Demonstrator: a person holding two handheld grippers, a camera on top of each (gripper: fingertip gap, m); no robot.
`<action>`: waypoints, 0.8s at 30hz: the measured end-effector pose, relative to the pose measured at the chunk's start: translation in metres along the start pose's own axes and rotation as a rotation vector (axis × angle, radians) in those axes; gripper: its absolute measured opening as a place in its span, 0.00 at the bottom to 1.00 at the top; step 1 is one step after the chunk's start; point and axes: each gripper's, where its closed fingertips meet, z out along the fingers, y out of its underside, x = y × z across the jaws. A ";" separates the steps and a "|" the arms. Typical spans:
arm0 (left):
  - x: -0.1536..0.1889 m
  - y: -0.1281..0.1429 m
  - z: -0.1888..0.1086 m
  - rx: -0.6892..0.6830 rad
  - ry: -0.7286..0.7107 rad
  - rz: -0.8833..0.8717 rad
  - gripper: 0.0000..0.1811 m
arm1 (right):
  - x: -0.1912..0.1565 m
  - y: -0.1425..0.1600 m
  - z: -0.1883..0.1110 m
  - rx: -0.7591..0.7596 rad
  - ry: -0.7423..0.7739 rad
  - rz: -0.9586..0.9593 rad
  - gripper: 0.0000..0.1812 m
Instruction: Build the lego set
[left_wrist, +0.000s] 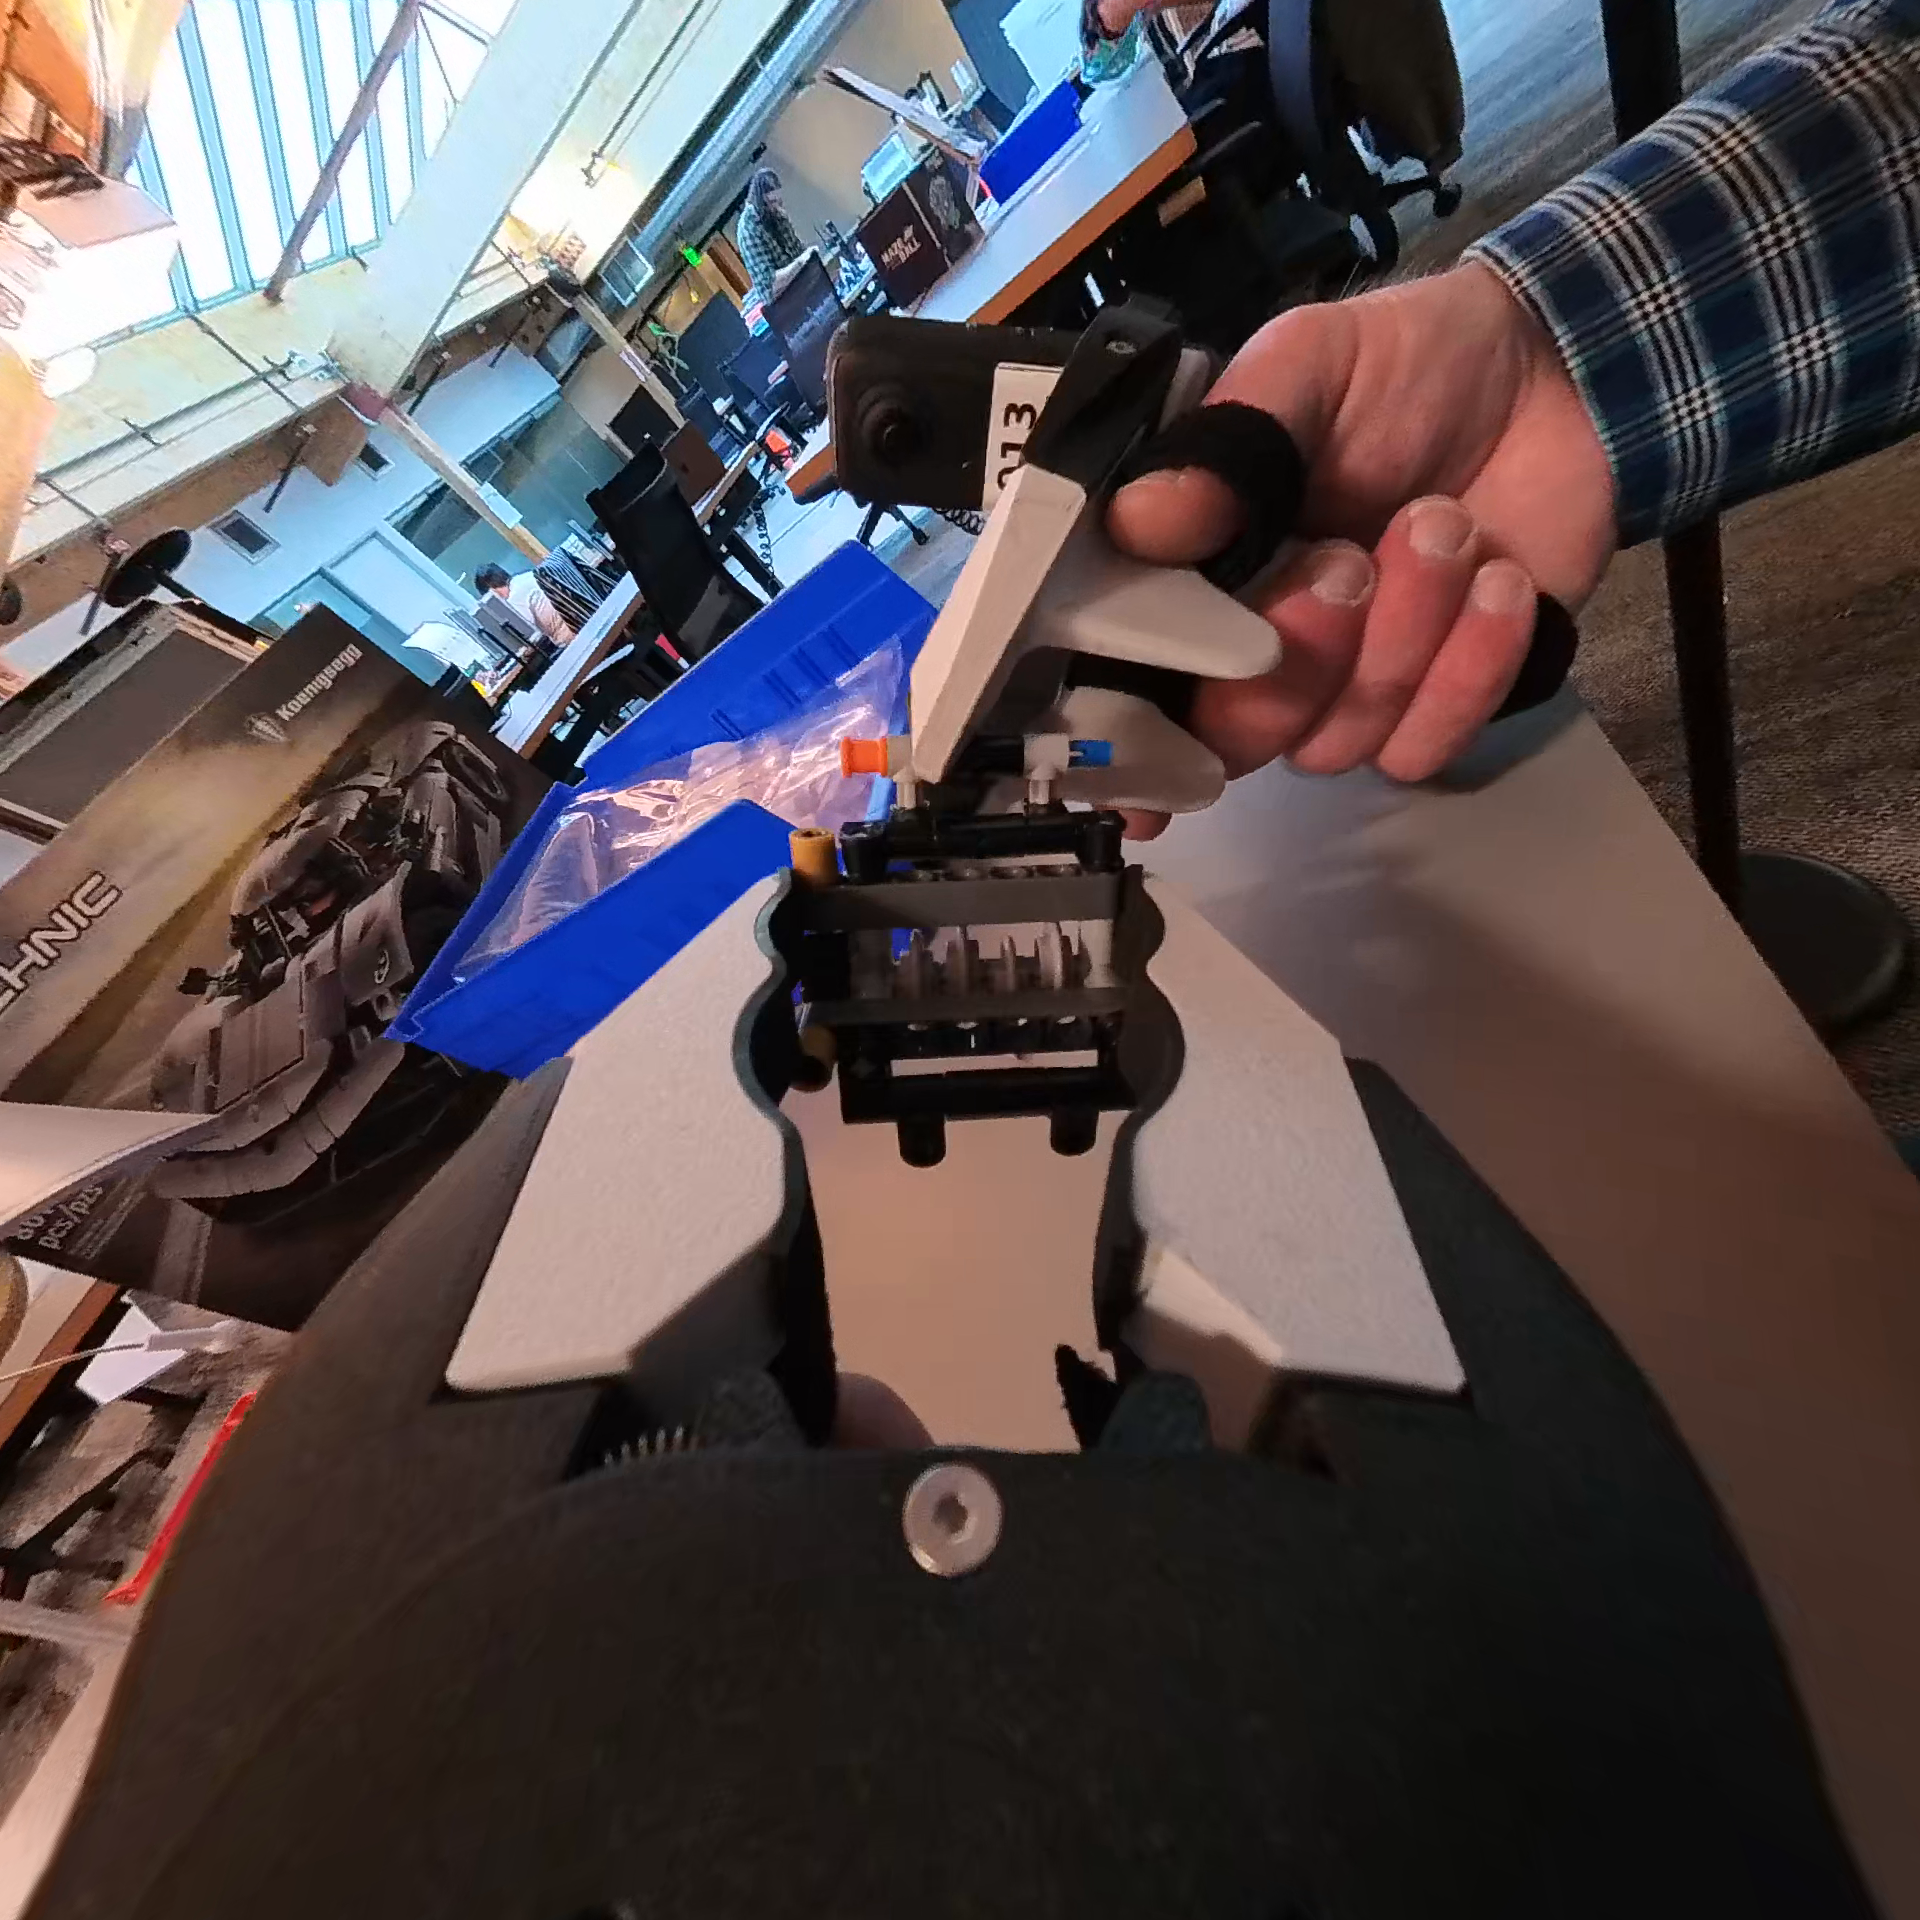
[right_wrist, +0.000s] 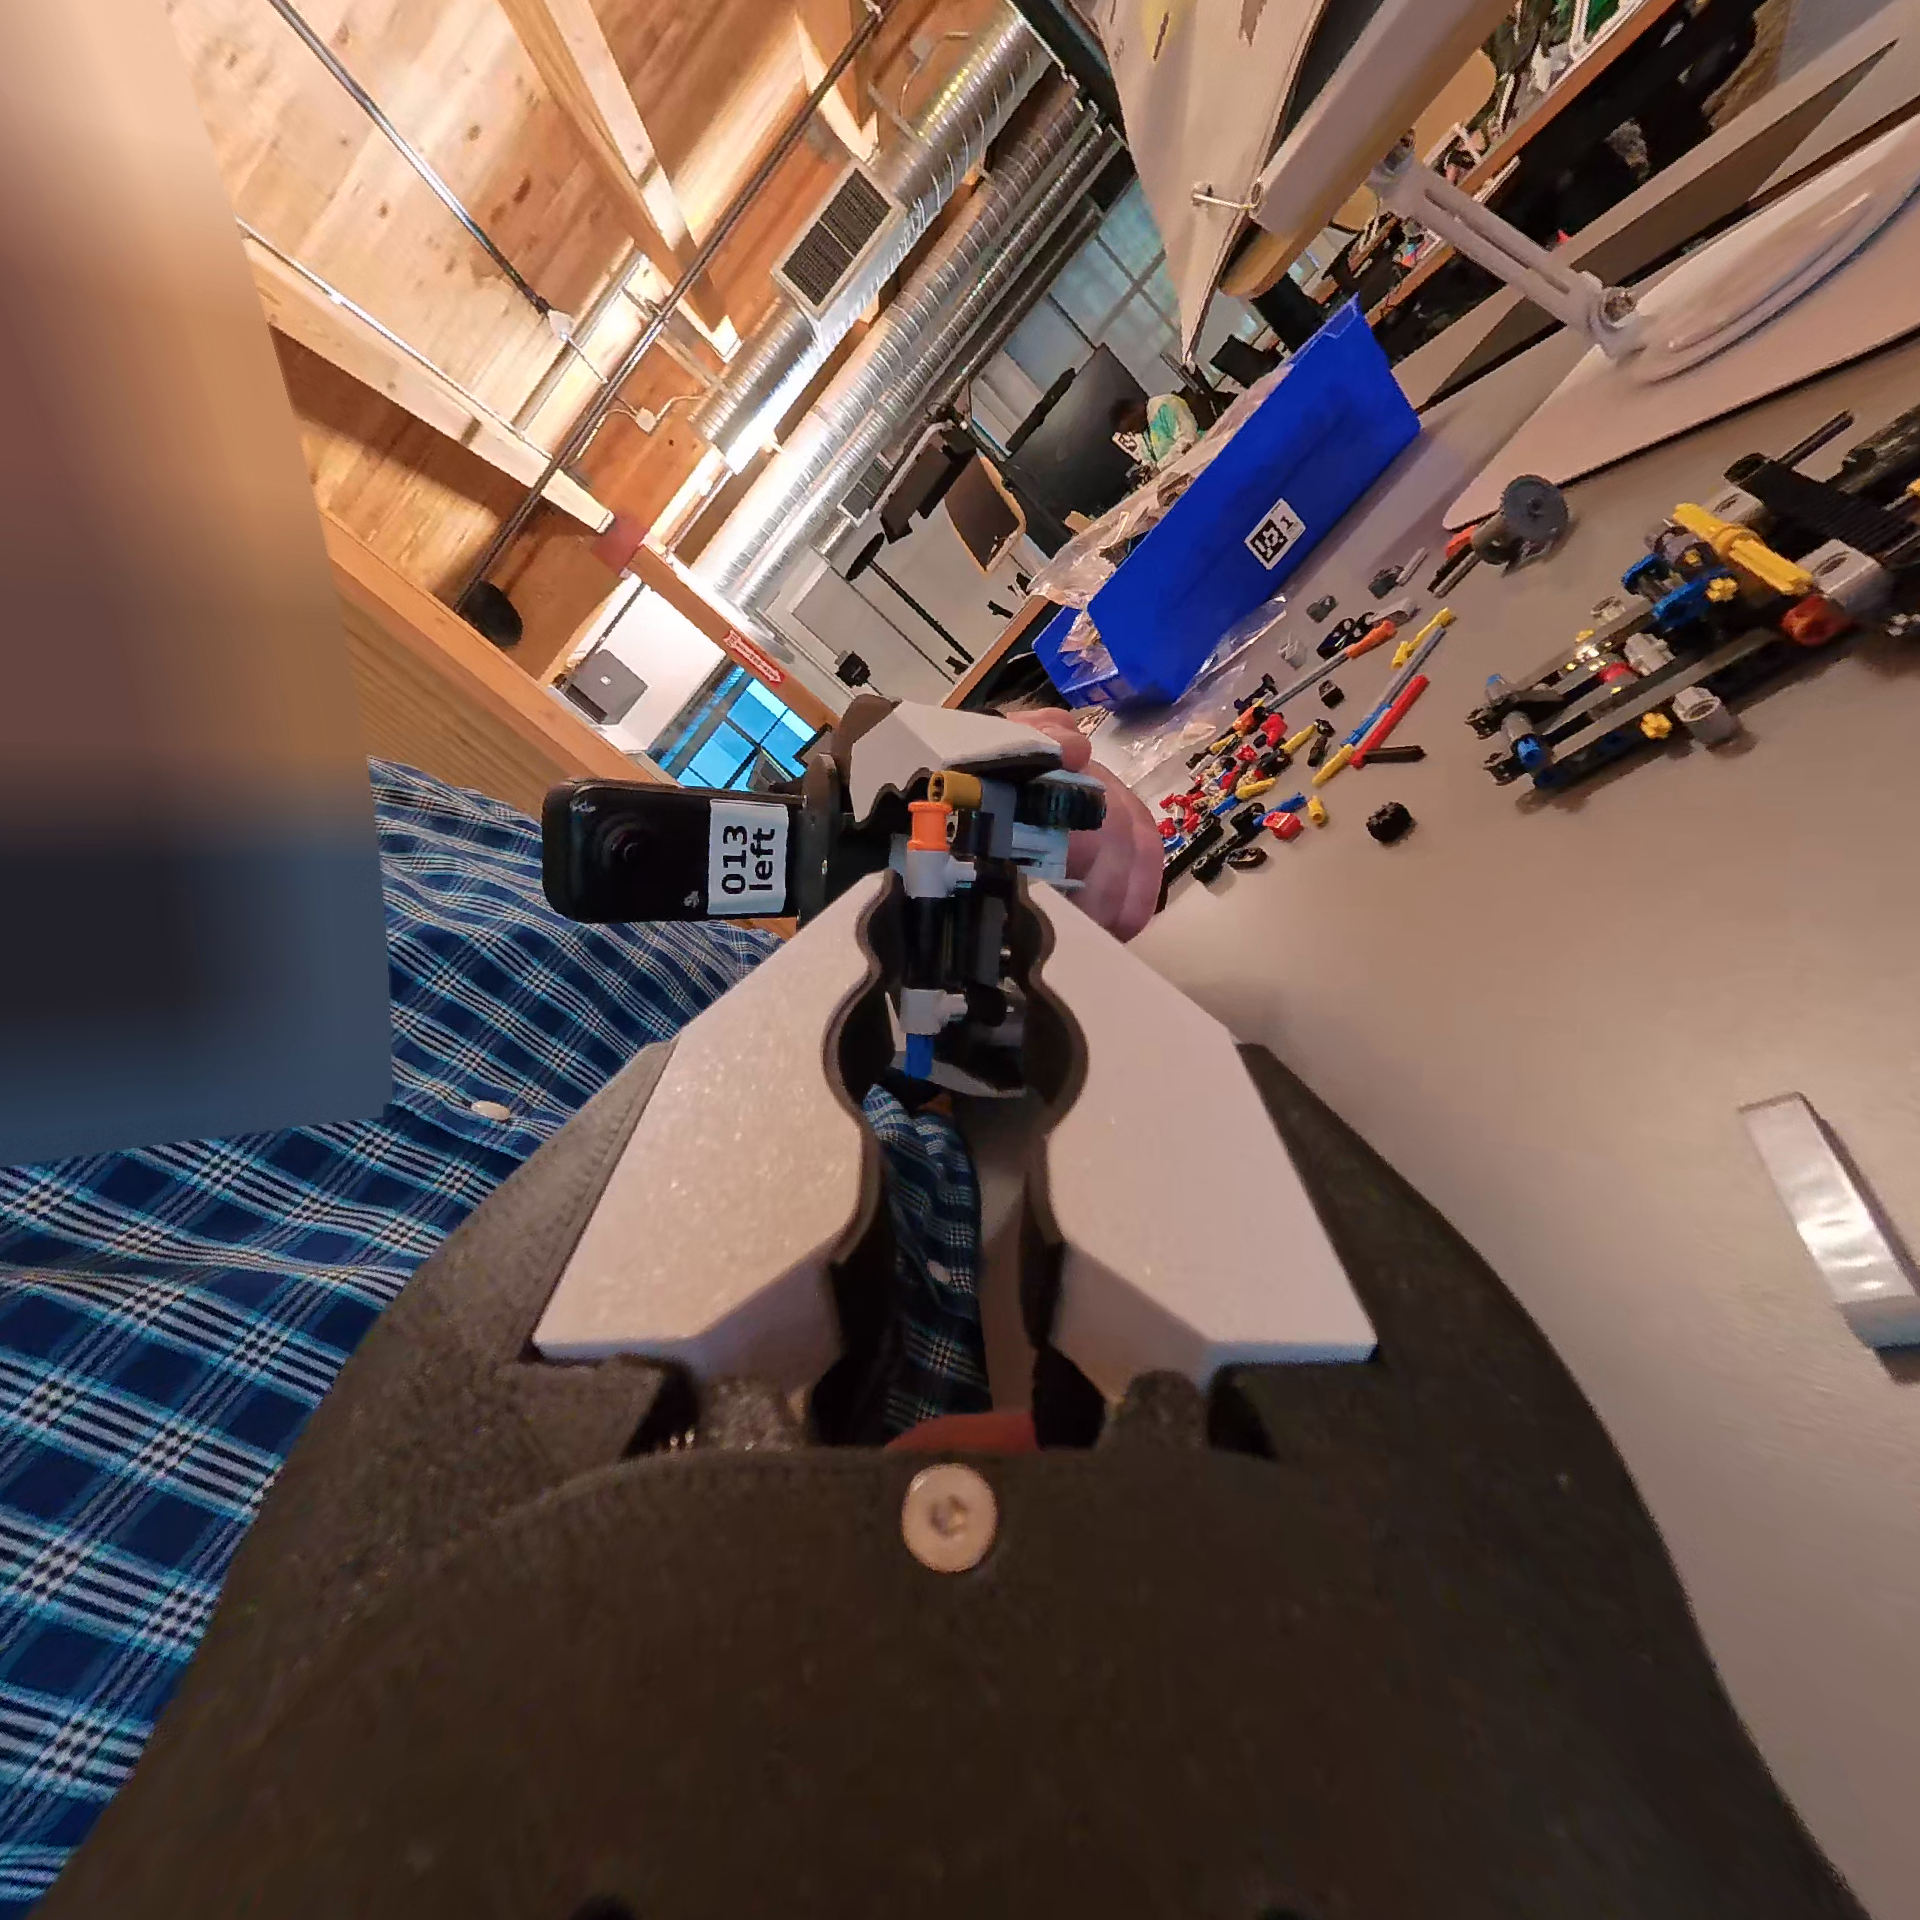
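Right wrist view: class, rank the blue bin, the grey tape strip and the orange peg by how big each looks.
1. Blue bin, largest.
2. Tape strip; it lies nearer the camera than the bin, so true size is unsure.
3. Orange peg, smallest, on the lego piece held between the fingers.

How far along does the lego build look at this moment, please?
Done: a long chassis section lies assembled on the table. In hand: the left gripper clamps a small black gear block, while the right gripper pinches a thin rod assembly with an orange end onto its top. Left: many loose pieces lie beside the blue bin, so plenty remains.
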 end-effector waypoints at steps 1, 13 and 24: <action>0.000 0.001 0.000 -0.004 0.000 0.008 0.32 | 0.001 0.001 0.000 -0.006 0.012 -0.010 0.09; -0.006 -0.001 -0.003 0.021 -0.025 0.002 0.32 | 0.000 -0.001 0.005 0.001 0.029 -0.023 0.02; -0.014 -0.009 -0.007 0.073 -0.038 -0.058 0.32 | 0.000 -0.007 -0.009 0.017 0.010 0.008 0.14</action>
